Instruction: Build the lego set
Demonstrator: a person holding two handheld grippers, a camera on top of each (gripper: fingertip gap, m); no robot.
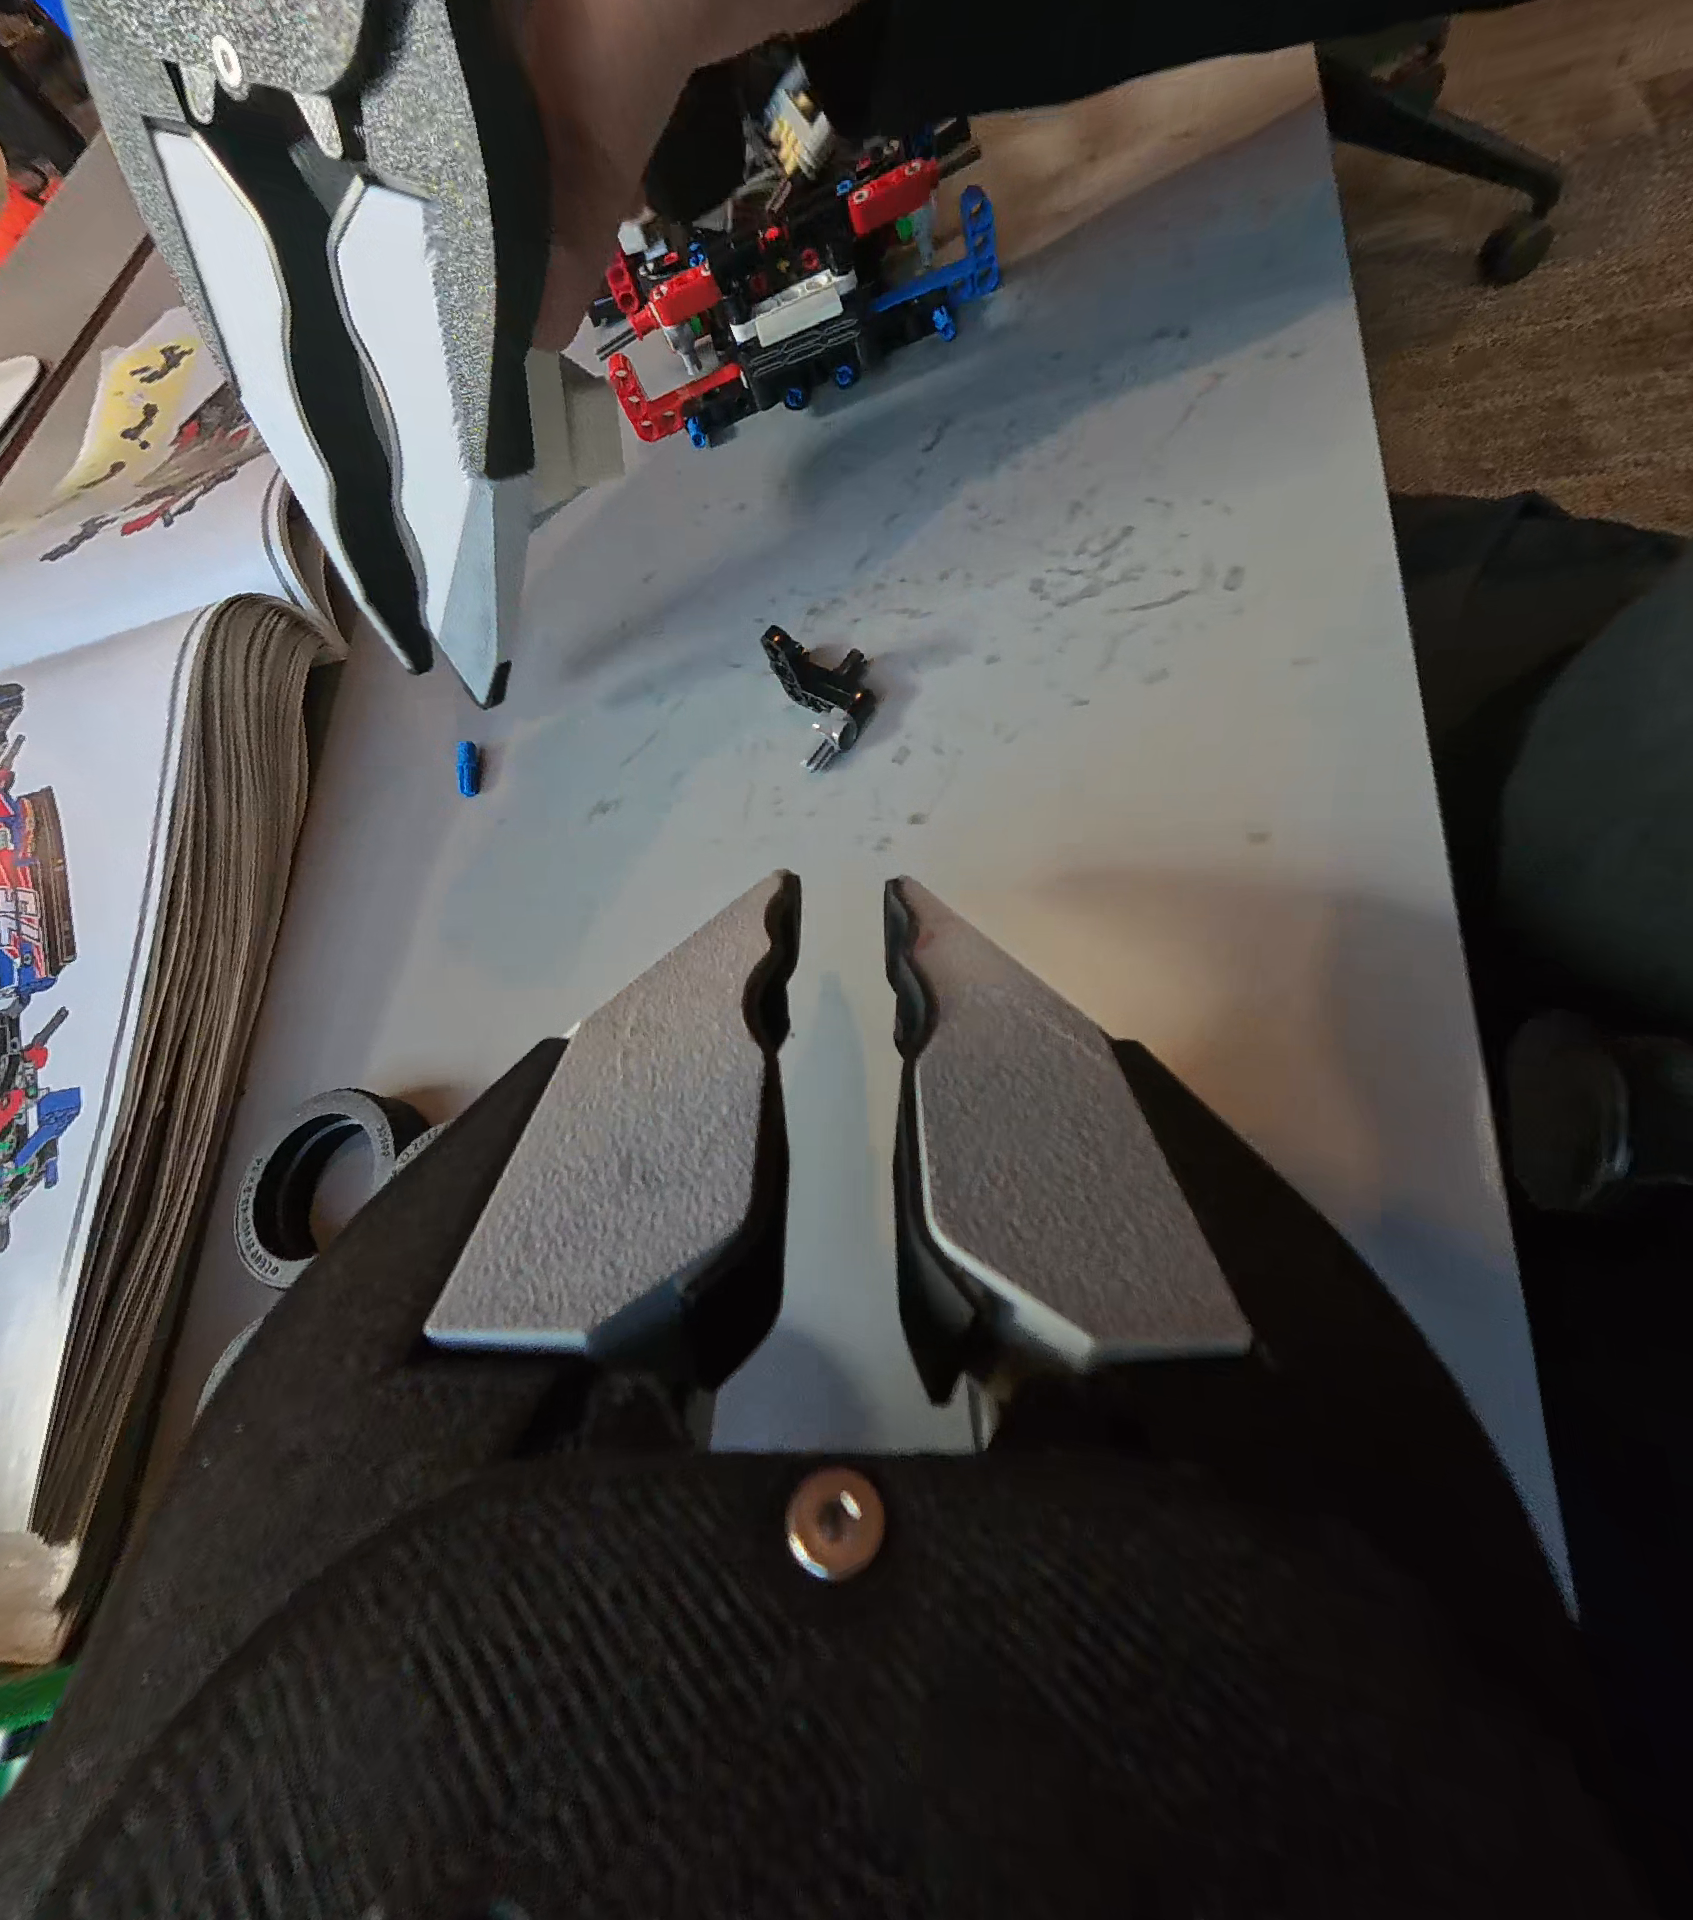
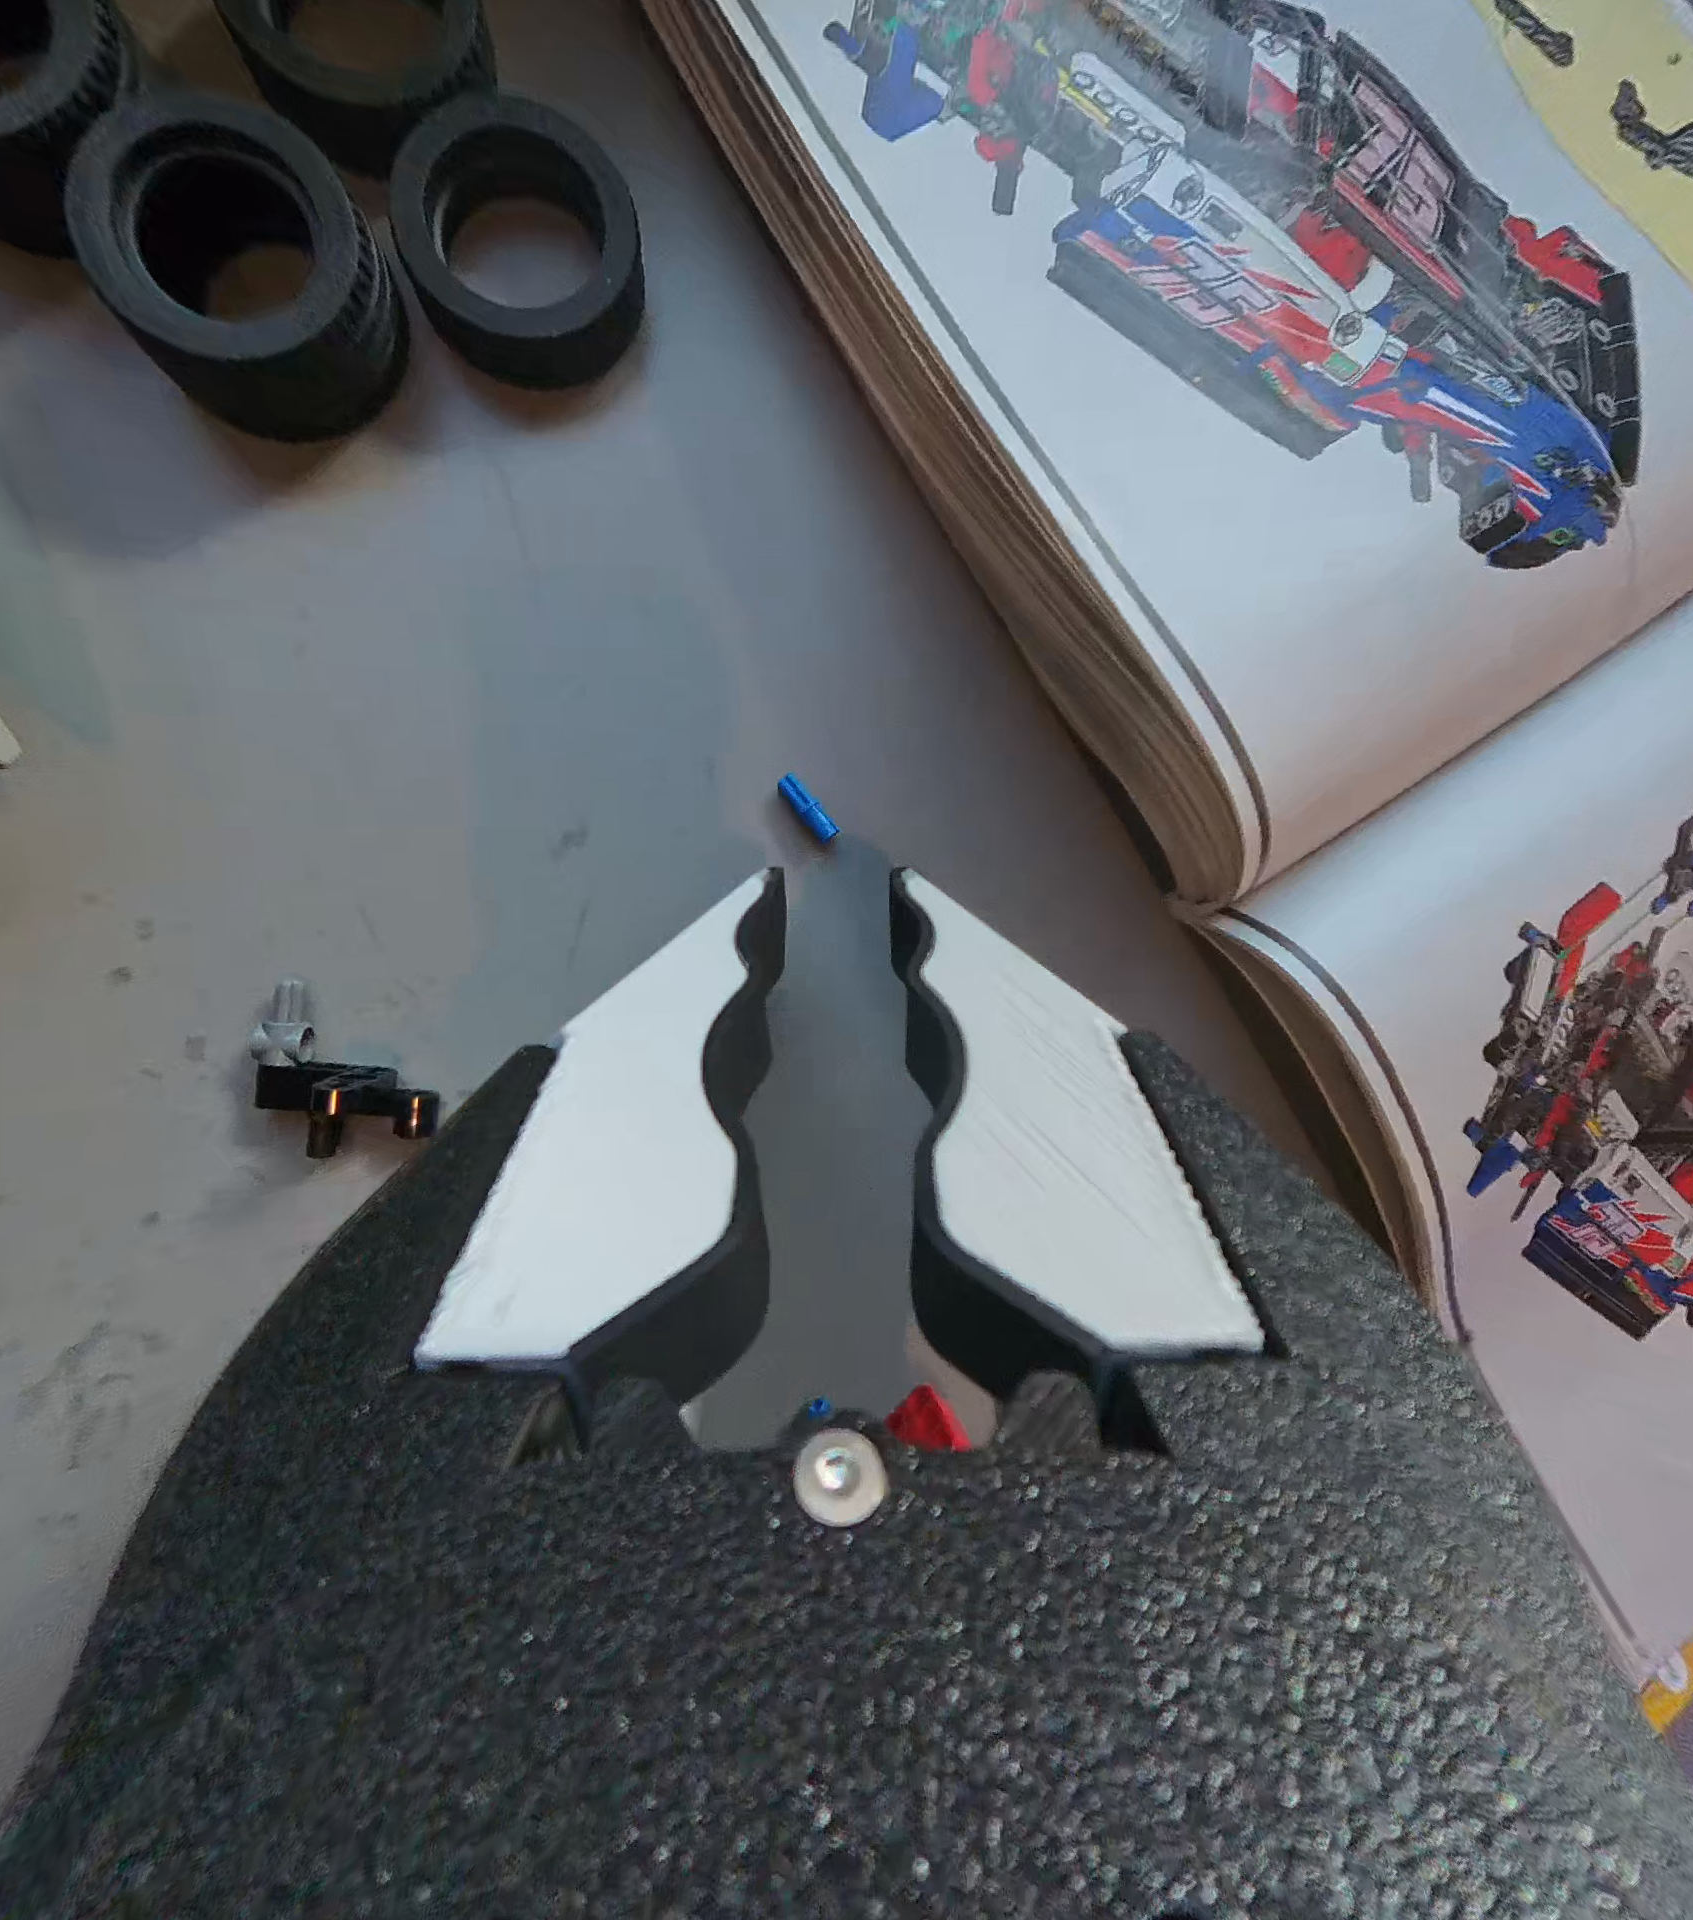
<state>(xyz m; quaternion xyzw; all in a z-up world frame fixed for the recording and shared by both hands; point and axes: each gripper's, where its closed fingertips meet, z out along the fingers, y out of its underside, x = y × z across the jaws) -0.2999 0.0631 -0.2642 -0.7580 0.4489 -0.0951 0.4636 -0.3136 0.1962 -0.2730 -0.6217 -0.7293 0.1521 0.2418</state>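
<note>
A small blue pin [image 2: 808, 807] lies on the grey table just ahead of my right gripper [image 2: 834, 881], which is open and empty with its white fingers pointing down at it. The pin [image 1: 468, 767] and the right gripper [image 1: 457, 681] also show in the left wrist view. A small black assembly with a grey connector [image 1: 821, 691] lies mid-table, and also shows in the right wrist view [image 2: 333, 1091]. My left gripper [image 1: 842, 891] is open and empty, a short way before that assembly. The partly built red, blue and black model [image 1: 790, 291] stands at the far end.
An open instruction book [image 2: 1341, 436] lies along the table's side, close to the pin, and also shows in the left wrist view [image 1: 42, 1039]. Several black tyres [image 2: 229, 260] sit in a group beyond the pin. A chair base [image 1: 1444, 135] stands off the table edge. My right fingertips sit around 15 cm from my left ones.
</note>
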